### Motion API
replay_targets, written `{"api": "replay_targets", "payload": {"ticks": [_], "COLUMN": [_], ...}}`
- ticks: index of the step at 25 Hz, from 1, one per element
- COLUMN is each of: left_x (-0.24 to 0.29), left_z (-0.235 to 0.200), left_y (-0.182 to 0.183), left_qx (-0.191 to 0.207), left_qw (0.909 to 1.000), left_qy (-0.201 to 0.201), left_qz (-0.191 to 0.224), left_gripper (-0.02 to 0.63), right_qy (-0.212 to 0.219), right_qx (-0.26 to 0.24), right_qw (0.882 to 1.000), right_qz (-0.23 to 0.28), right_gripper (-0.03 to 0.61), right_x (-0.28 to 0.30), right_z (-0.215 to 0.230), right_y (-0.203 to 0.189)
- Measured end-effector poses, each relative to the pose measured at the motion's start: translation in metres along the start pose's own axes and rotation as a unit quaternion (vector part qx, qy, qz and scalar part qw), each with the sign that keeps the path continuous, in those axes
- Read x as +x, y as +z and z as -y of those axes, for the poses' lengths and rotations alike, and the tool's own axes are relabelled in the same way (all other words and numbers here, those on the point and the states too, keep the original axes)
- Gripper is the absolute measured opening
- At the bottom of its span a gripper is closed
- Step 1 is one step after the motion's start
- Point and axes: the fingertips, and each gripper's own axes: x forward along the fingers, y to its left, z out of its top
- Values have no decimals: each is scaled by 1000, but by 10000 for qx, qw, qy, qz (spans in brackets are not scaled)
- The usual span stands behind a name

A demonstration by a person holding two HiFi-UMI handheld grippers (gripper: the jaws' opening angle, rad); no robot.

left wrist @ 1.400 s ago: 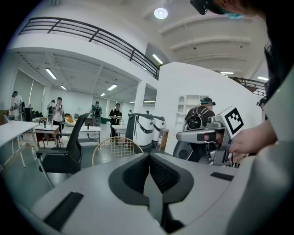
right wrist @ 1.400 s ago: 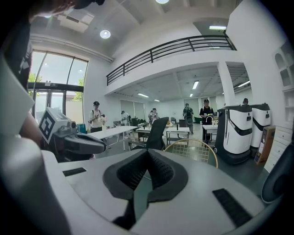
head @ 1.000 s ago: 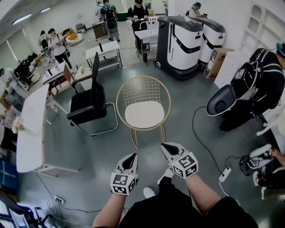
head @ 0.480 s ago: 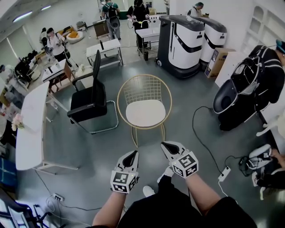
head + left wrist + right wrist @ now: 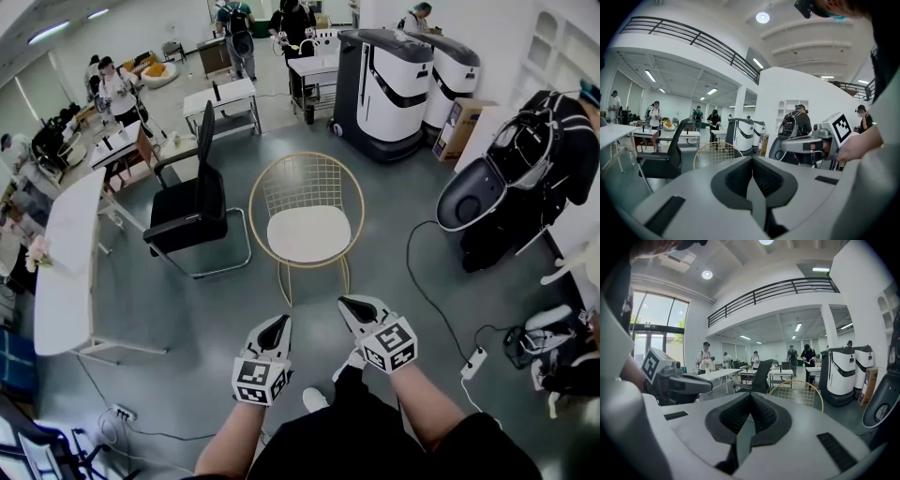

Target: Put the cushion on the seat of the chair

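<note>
With the white cushion (image 5: pixel 307 233) already lying flat on the seat of the gold wire chair (image 5: pixel 305 187), hold your left hand-held gripper (image 5: pixel 278 324) and right hand-held gripper (image 5: pixel 350 306) clenched, empty and clear of it.

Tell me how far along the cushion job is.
Done, by the look of it: the white cushion lies flat on the seat of the gold wire chair. In hand: nothing. The left gripper and right gripper are both shut and empty, short of the chair. Left: nothing visible.
</note>
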Motion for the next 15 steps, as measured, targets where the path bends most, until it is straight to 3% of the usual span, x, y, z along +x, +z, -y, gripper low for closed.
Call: {"api": "replay_targets", "payload": {"ticks": [15], "left_x": [-4], "left_z": [8], "left_y": [0], "left_qx": [72], "left_qw": [9999], "left_qy": [-117], "left_qz": [27], "left_gripper": [17], "right_qy": [-14], "right_qx": [-16], "right_qw": [10000], "right_qz": [-28], "right_gripper": [12], "right_x": [-6], "right_z": [-8], "right_y": [-5]}}
